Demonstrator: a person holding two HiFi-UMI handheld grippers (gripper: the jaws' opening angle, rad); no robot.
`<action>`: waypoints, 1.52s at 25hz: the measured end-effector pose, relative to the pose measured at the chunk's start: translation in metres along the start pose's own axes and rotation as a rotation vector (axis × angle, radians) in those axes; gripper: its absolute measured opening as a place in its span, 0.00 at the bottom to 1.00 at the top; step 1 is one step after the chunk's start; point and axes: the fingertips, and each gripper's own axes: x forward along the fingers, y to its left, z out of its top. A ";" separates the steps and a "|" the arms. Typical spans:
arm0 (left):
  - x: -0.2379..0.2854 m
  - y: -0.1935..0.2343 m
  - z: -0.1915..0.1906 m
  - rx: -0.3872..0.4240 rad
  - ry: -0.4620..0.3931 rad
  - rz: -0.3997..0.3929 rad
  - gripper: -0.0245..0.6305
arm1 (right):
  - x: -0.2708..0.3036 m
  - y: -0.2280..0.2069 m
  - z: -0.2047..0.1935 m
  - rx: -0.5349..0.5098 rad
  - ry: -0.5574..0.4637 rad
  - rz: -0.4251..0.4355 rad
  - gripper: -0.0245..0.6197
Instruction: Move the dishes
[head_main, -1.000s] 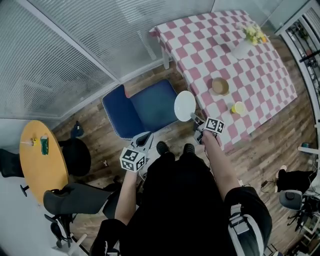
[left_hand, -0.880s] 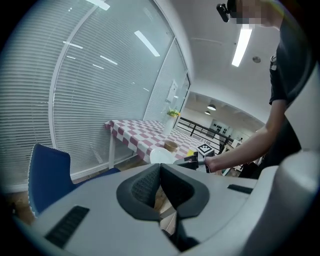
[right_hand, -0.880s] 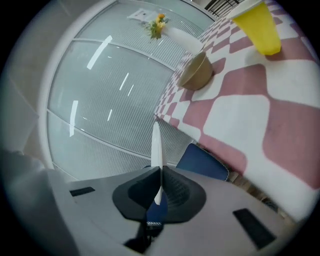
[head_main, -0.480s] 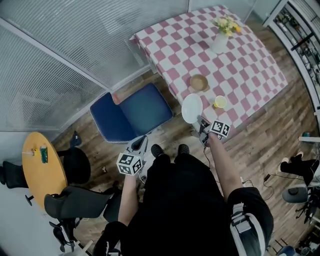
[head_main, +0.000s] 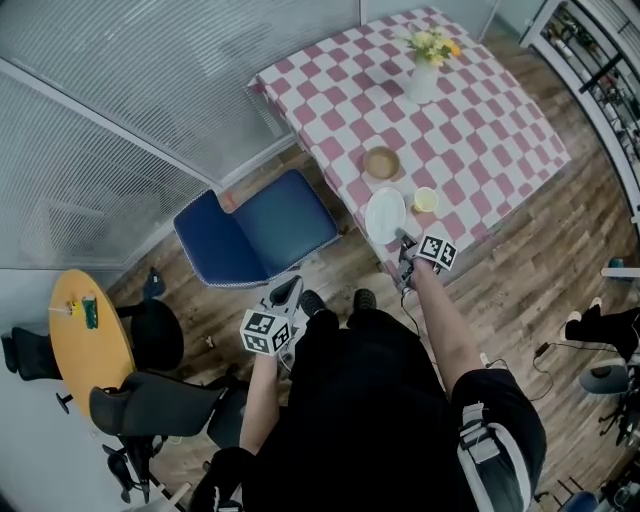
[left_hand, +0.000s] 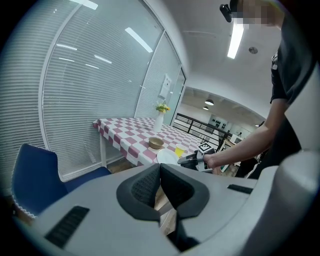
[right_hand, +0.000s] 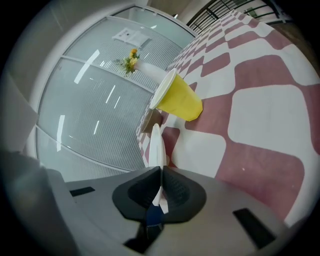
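Note:
My right gripper (head_main: 405, 242) is shut on the rim of a white plate (head_main: 385, 215), which it holds over the near edge of the pink-and-white checked table (head_main: 470, 120). In the right gripper view the plate (right_hand: 158, 145) shows edge-on between the jaws, with a yellow cup (right_hand: 177, 99) just beyond it. On the table beside the plate stand the yellow cup (head_main: 425, 199) and a tan bowl (head_main: 381, 162). My left gripper (head_main: 285, 293) hangs low by the person's legs, shut with nothing in it (left_hand: 160, 172).
A white vase of flowers (head_main: 424, 72) stands at the table's far side. A blue chair (head_main: 255, 228) is left of the table. A round yellow table (head_main: 88, 335) and black office chairs (head_main: 150, 400) are at the far left. Blinds cover glass walls behind.
The person has stepped closer to the checked table. The right gripper has carried the plate from beside the table to above its near edge.

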 end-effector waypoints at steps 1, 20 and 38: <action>0.000 -0.004 -0.001 0.001 0.001 0.002 0.07 | -0.001 -0.002 0.002 -0.004 -0.002 -0.010 0.08; 0.018 -0.029 0.022 0.017 -0.022 -0.058 0.07 | -0.033 -0.012 0.017 -0.168 -0.060 -0.038 0.31; 0.067 -0.052 0.055 0.108 0.004 -0.242 0.07 | -0.126 0.004 0.018 -0.858 -0.020 -0.251 0.06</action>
